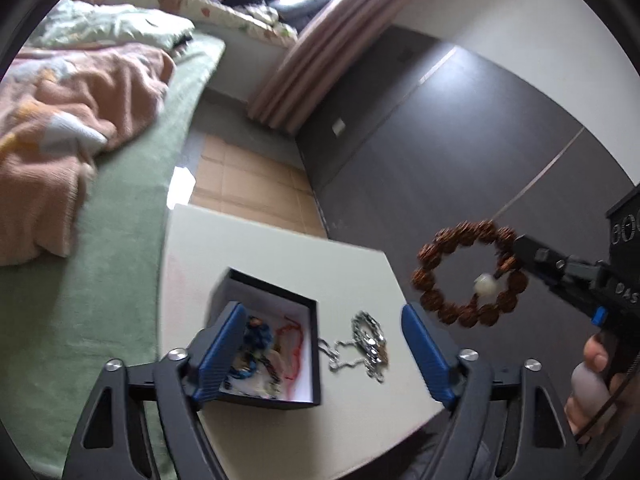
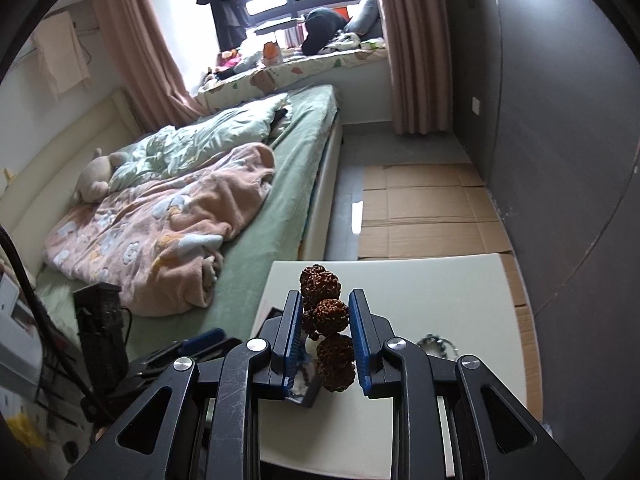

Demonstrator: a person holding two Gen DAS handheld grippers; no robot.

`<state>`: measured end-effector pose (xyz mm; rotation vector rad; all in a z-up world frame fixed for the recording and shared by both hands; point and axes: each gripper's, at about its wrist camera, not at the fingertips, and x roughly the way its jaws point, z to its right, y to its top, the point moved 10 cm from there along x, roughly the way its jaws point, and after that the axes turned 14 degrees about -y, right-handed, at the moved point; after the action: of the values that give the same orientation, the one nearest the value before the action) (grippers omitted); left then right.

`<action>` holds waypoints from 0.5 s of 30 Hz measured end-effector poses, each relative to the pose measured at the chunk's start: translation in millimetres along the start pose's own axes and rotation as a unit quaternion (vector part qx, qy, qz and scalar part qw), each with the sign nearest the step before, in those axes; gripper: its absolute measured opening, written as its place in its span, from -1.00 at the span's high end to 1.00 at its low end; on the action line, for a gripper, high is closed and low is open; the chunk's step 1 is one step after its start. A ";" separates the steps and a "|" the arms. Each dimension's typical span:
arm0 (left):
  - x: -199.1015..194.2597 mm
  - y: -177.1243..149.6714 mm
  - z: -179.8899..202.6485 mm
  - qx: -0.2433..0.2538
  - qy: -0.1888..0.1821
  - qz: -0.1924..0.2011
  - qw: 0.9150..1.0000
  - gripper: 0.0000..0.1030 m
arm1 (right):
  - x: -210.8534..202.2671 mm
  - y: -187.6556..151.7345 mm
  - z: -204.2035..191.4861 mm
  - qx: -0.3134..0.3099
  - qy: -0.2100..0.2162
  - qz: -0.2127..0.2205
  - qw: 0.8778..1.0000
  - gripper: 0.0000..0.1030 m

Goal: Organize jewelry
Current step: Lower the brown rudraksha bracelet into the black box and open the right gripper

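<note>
A black jewelry box [image 1: 280, 360] with a white lining stands open on the white table [image 1: 280, 256]; blue beads [image 1: 256, 336] and a red cord [image 1: 294, 344] lie in it. A silver chain [image 1: 370, 344] lies on the table right of the box. My left gripper [image 1: 324, 344] is open and empty above the box and the chain. My right gripper [image 2: 325, 336] is shut on a brown bead bracelet [image 2: 326, 316] with one white bead, held in the air right of the table in the left wrist view [image 1: 468, 272].
A bed [image 2: 280, 184] with a green sheet and a pink blanket [image 2: 168, 224] lies left of the table. Flattened cardboard [image 2: 424, 208] covers the floor beyond it. A dark grey wall [image 2: 560, 140] runs along the right. Pink curtains [image 2: 416, 40] hang at the window.
</note>
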<state>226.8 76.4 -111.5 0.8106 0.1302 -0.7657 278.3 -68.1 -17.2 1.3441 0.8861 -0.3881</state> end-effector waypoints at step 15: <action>-58.7 0.9 -44.3 -0.011 0.078 0.031 0.996 -0.58 | 72.6 -47.5 -69.3 -0.010 0.058 -0.071 0.996 0.52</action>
<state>192.3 141.0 -119.2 0.8485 0.2517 -0.6413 267.9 3.9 -101.0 1.2985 1.0840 -0.4119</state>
